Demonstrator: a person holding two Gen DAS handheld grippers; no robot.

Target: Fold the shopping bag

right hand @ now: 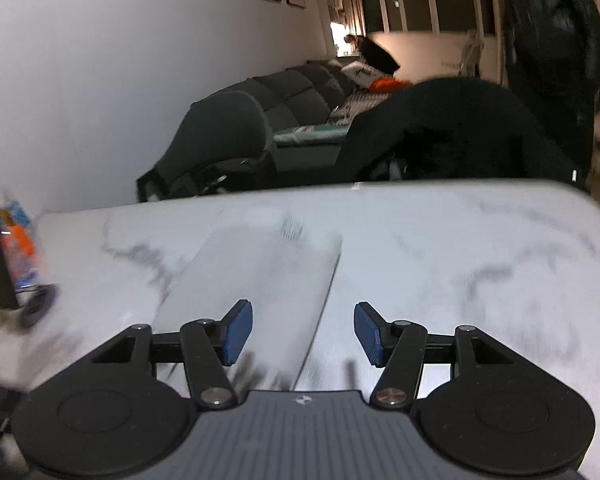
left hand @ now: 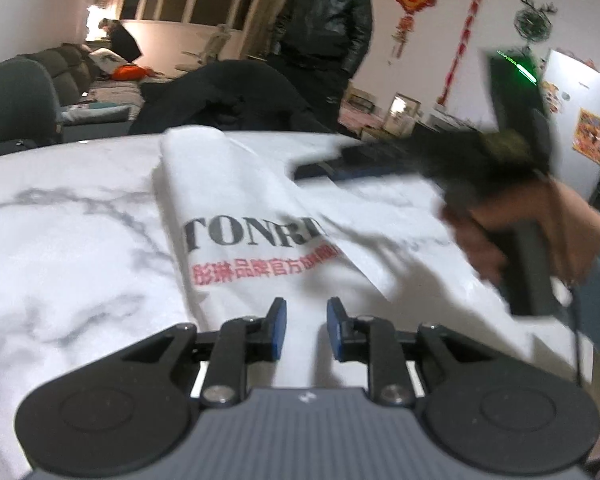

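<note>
While both tools gape empty, left tool (left hand: 307, 322) and right tool (right hand: 303, 334), the white shopping bag (left hand: 236, 208) lies creased on the marble bench (left hand: 60, 240), printed "TONR" above red characters.

Dim indoor light fills both my views, with a warm lamp (left hand: 94, 14) glowing at the far end of the room. The fisheye bends the walls and darkens the corners. My right gripper (left hand: 320, 170) smears across the left view in heavy motion blur; the print on the shopping bag (left hand: 256, 236) reads soft. In the right view the marble table (right hand: 480, 240) is streaked by blur, and soft shadows fall under my blue pads (right hand: 238, 332).
</note>
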